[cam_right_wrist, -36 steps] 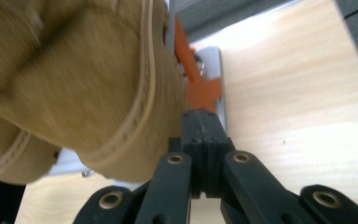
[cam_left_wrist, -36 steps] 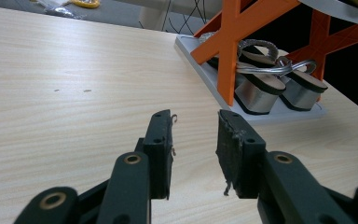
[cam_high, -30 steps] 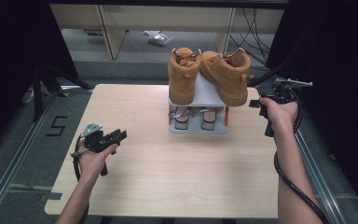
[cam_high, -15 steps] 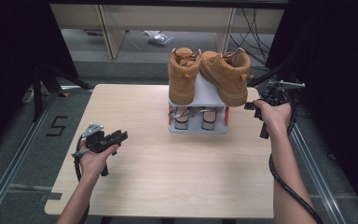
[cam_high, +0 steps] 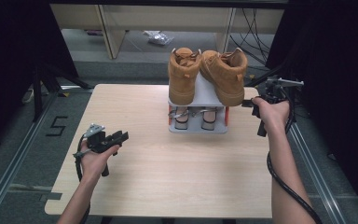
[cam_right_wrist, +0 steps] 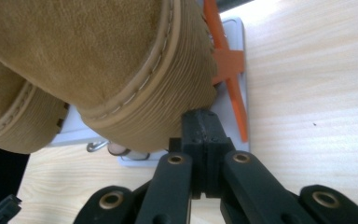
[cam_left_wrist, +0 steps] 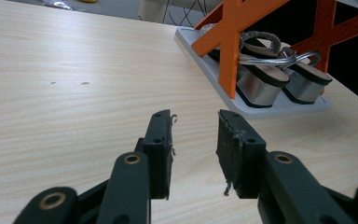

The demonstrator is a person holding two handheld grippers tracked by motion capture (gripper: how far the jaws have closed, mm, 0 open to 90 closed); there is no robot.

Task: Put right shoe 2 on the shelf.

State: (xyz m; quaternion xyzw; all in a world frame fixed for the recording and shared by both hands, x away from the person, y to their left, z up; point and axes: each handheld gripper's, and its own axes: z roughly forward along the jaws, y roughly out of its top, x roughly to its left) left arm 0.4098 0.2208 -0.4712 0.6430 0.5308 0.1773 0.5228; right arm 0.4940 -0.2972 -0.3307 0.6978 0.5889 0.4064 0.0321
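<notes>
Two tan boots (cam_high: 184,77) (cam_high: 224,74) stand on the top shelf of a small grey rack (cam_high: 198,129) with orange struts (cam_left_wrist: 228,42). A pair of silver sandals (cam_high: 182,119) (cam_left_wrist: 256,86) sits on its lower tier. My right gripper (cam_high: 246,103) (cam_right_wrist: 200,114) is shut with nothing in it. Its tips are right beside the ribbed sole at the toe of the right boot (cam_right_wrist: 121,60); I cannot tell if they touch it. My left gripper (cam_high: 121,136) (cam_left_wrist: 196,121) hovers open and empty over bare wood, left of the rack.
The pale wooden table (cam_high: 135,107) has free room on its left and front. Its right edge lies just beyond my right hand (cam_high: 272,112), whose cable (cam_high: 284,182) trails down my forearm. Beyond the far edge are floor, desk legs and cables.
My right hand has shifted slightly left, bringing its shut gripper closer to the right boot's toe. The left hand has stayed where it was.
</notes>
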